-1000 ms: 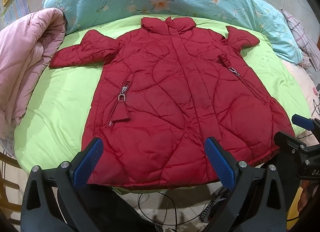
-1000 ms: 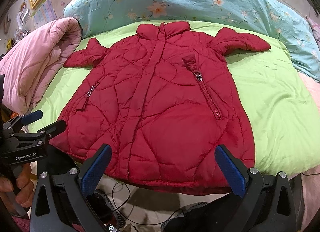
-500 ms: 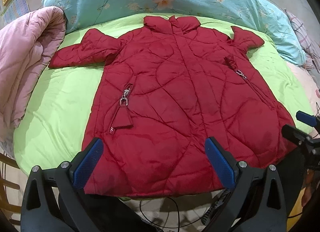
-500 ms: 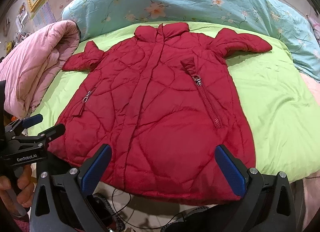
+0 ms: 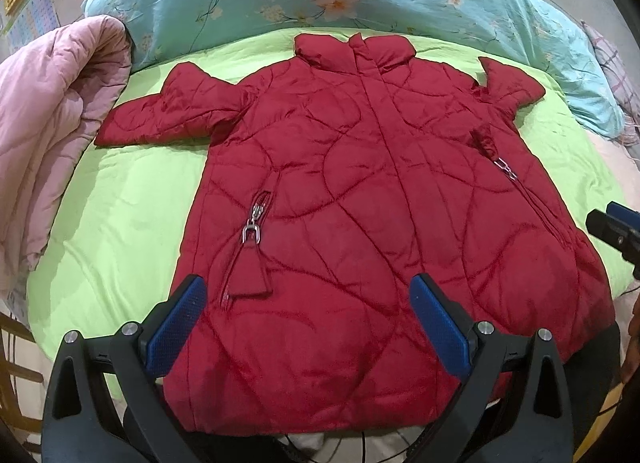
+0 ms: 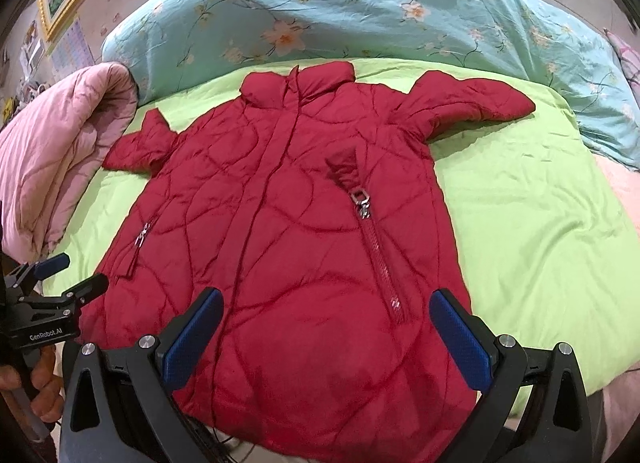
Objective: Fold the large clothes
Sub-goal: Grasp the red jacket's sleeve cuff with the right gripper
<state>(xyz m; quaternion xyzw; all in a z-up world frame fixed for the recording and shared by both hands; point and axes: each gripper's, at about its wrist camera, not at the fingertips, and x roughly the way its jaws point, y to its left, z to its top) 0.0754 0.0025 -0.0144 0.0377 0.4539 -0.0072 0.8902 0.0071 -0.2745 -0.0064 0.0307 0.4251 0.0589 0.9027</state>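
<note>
One red jacket (image 5: 360,199) spread flat, front-up.

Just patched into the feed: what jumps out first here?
A red quilted coat lies spread front-up on the lime-green sheet, hem toward the cameras. Both the left gripper and right gripper hover open over its hem. A pink quilt is bunched at the left.
</note>
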